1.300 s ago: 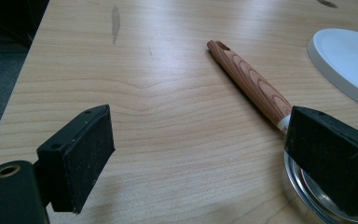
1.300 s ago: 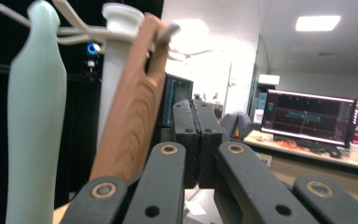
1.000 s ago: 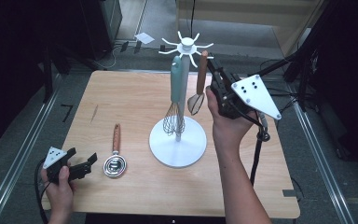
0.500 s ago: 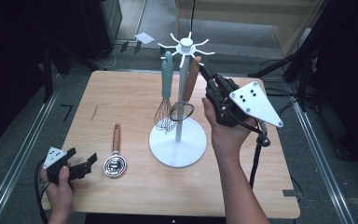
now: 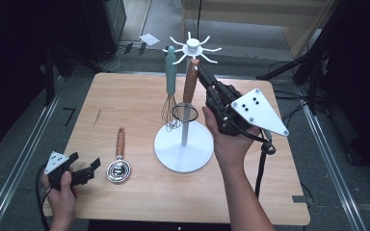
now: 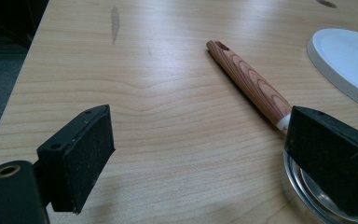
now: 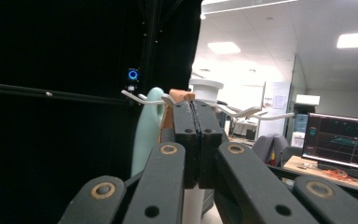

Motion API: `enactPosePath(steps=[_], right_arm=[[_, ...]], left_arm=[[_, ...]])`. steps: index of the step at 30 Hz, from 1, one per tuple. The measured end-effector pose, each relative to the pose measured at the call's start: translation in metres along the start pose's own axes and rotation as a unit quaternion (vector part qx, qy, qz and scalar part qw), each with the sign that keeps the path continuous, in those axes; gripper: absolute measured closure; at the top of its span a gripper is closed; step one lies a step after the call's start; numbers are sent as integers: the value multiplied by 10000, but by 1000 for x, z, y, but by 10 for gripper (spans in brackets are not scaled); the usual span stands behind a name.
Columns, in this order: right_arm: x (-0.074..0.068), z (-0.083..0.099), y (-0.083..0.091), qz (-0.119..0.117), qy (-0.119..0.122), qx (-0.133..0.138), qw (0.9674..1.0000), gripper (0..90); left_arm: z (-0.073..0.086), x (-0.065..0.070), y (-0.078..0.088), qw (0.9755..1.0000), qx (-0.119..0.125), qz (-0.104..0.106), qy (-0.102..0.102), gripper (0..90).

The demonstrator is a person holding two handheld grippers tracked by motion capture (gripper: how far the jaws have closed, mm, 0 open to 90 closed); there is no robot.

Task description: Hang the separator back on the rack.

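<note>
- The right gripper [image 5: 198,72], upper middle, has its jaws closed on the wooden-handled utensil [image 5: 190,85] at the rack [image 5: 191,48]; the pinched part is hidden.
- The left gripper [image 5: 87,169], lower left, has its jaws wide open and empty; one jaw covers part of the strainer [image 6: 261,91] on the counter [image 5: 125,96].

Strainer bowl [image 6: 324,198] behind jaw, cropped

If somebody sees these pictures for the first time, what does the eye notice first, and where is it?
First comes the white utensil stand at the middle of the wooden table, with a teal-handled whisk hanging from its top hooks. The right hand-held gripper, jaws shut, is up beside a wooden-handled utensil at those hooks. At the table's near left, the open left hand-held gripper rests beside a wooden-handled metal strainer lying flat.
</note>
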State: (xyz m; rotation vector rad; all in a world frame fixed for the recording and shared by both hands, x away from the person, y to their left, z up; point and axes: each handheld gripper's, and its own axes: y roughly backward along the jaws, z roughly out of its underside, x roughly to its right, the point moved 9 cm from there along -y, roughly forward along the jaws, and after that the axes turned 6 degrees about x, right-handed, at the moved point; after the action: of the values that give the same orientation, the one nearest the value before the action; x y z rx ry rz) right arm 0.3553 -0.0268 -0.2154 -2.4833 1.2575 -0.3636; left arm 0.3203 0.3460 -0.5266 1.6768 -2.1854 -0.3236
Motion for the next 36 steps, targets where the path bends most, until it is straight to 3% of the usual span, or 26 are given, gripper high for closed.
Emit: enactPosePath(steps=[5,11,18,22,30,32,36], right_arm=[[-1,1,1,-34,11,-32,10000,898],[15,14,9,321,198,-342,9987,787],[35,45,31,468,87,-759,9960,531],[46,66,50,546,-98,-1034,9931,387],[59,101,82,619,-453,-1405,9871,194],[60,108,88,632,-396,-1462,9864,142],[61,119,98,725,-376,-1659,9827,130]], left_arm=[[0,0,0,10000,16,-3,12,83],[-1,0,1,9999,79,11,65,83],[-1,0,1,10000,77,12,26,83],[-1,0,1,10000,67,-5,2,83],[0,1,1,10000,35,10,-10,83],[0,2,1,10000,37,10,-44,83],[0,2,1,10000,37,6,-26,83]])
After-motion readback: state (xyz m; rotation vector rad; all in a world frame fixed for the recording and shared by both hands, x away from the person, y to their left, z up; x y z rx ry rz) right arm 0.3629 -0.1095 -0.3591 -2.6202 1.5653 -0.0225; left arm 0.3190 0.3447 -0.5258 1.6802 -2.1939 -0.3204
